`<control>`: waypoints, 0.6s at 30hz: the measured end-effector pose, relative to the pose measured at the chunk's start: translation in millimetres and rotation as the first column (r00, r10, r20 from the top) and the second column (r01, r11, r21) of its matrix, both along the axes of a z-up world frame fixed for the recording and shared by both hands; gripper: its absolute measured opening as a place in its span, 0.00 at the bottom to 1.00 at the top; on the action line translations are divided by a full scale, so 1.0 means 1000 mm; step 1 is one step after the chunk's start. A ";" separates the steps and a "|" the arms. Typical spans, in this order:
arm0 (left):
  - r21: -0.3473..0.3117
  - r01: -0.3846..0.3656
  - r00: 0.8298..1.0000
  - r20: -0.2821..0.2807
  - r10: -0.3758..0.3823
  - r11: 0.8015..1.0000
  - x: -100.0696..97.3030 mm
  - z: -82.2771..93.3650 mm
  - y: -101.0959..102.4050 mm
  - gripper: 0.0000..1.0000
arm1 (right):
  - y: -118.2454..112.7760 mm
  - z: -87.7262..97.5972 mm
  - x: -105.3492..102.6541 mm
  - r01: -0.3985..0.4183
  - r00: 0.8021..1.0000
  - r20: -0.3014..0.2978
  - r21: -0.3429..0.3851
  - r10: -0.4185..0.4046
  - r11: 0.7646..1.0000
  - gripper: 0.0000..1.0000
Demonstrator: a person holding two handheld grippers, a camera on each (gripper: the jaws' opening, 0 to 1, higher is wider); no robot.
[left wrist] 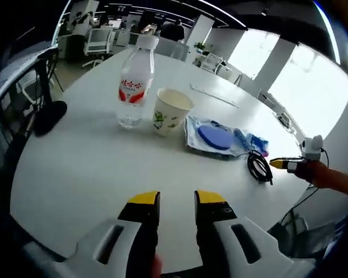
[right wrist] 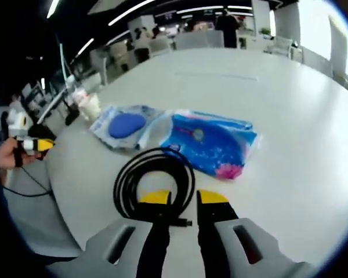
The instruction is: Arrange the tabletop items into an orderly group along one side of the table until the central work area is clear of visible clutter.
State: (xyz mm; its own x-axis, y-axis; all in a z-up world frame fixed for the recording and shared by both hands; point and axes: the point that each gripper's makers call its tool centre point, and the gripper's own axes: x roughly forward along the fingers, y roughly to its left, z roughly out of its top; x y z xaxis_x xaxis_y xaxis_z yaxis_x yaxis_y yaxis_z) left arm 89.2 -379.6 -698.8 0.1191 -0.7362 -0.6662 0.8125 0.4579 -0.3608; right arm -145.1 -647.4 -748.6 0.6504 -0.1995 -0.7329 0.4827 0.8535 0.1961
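Note:
On the round white table (left wrist: 93, 168) stand a clear water bottle (left wrist: 134, 81) with a red label and a paper cup (left wrist: 169, 111) beside it. Right of them lie a clear packet with a blue disc (left wrist: 214, 136), a blue and pink packet (right wrist: 211, 142) and a black cable coil (right wrist: 153, 176). My left gripper (left wrist: 177, 200) hovers open over bare table in front of the cup. My right gripper (right wrist: 184, 198) is open at the coil's near edge, with the cable's end lying between its jaws. It also appears as the right gripper (left wrist: 281, 164) just right of the cable coil (left wrist: 259, 166).
A black round-based object (left wrist: 46, 116) stands off the table's left edge. A thin white strip (left wrist: 214, 95) lies on the far side of the table. A hand (right wrist: 8, 153) holds the left gripper (right wrist: 35, 145) past the table's rim. Office chairs and desks stand behind.

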 end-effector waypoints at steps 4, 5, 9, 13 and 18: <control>-0.009 0.009 1.000 0.008 -0.009 1.000 0.000 0.001 0.002 0.22 | 0.001 -0.006 0.002 0.007 1.000 -0.008 0.028 -0.007 1.000 0.18; -0.010 0.011 1.000 0.009 -0.011 1.000 -0.002 0.002 0.003 0.23 | 0.001 -0.007 0.003 0.009 1.000 -0.010 0.028 -0.009 1.000 0.17; -0.013 0.017 1.000 0.011 -0.017 1.000 -0.003 0.003 0.006 0.23 | 0.001 -0.010 0.006 0.009 1.000 -0.016 0.030 -0.008 1.000 0.17; -0.023 0.024 1.000 0.016 -0.023 0.999 -0.006 0.012 0.006 0.26 | 0.002 -0.014 0.007 -0.003 0.999 -0.034 0.028 0.004 1.000 0.16; -0.044 0.030 0.999 0.029 -0.028 0.999 -0.010 0.022 0.002 0.27 | 0.002 -0.019 0.005 0.007 0.999 -0.047 0.036 -0.005 0.999 0.14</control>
State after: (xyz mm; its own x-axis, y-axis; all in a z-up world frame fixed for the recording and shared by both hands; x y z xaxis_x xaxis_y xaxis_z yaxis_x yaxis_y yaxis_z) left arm 79.5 -377.3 -676.9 0.1157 -0.7686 -0.6291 0.8353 0.4180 -0.3571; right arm -140.1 -645.7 -767.6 0.6142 -0.1761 -0.7692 0.4974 0.8432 0.2041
